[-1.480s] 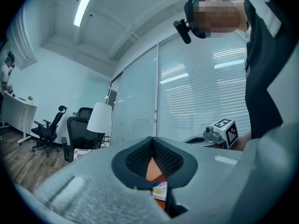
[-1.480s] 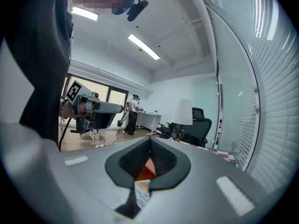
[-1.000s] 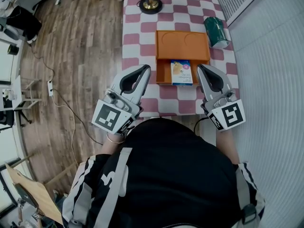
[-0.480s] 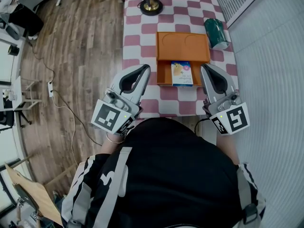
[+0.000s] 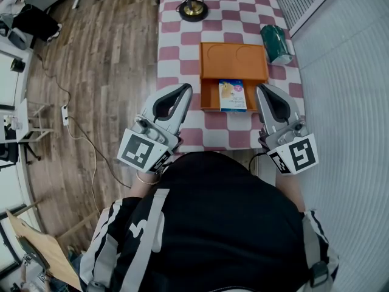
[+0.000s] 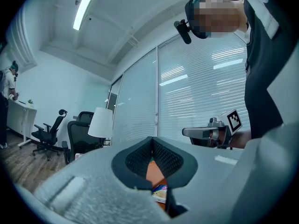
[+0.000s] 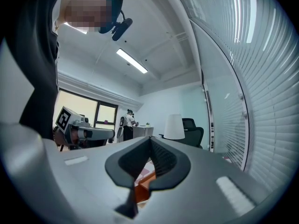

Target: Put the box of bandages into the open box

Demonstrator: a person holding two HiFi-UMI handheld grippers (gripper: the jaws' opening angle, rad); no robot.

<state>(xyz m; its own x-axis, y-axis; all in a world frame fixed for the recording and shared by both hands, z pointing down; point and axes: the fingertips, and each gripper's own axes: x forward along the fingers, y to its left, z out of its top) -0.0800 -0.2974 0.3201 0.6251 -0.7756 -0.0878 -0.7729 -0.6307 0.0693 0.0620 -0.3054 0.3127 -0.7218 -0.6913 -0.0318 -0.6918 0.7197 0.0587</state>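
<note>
Hold left gripper (image 5: 183, 91), right gripper (image 5: 261, 90) closed, empty, at 8 and 4 o'clock of open box (image 5: 209, 95); leave box of bandages (image 5: 232, 95) inside.

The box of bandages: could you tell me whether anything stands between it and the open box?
Nothing visible does: the box of bandages already lies inside the orange open box. The left hand-held gripper and right hand-held gripper flank it, both shut.

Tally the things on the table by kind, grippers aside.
lamp: 1
orange box: 1
bandage box: 1
green can: 1
Total: 4
</note>
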